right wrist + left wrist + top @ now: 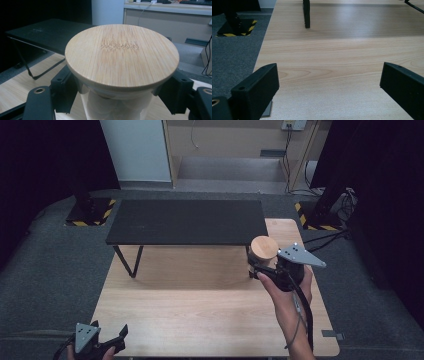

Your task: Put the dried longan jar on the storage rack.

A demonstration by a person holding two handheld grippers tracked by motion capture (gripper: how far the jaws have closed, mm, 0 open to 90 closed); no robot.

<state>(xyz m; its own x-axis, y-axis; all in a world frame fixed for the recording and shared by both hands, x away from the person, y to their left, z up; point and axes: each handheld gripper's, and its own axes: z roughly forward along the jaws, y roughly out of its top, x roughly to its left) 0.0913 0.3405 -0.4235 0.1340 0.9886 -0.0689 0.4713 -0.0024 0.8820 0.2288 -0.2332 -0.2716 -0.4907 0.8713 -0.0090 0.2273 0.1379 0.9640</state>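
A glass jar [112, 107] with a round bamboo lid [122, 55] sits between the jaws of my right gripper [120, 93], which is shut on the glass just under the lid. Something pale shows inside the jar. From above, the lid [264, 248] is by the front right corner of a low black shelf [187, 222], with the right gripper [260, 269] reaching in from the right. I cannot tell whether the jar rests on the table. My left gripper [110, 327] hovers at the table's near left edge. Its jaws stand wide open over bare wood [329, 82].
The black shelf stands on thin legs [306, 13] across the back of the light wooden table [200, 320]. Grey carpet [60, 270] surrounds the table, with dark stands on hazard-striped bases [90, 212] at both back corners. Cables [340, 237] lie at the right.
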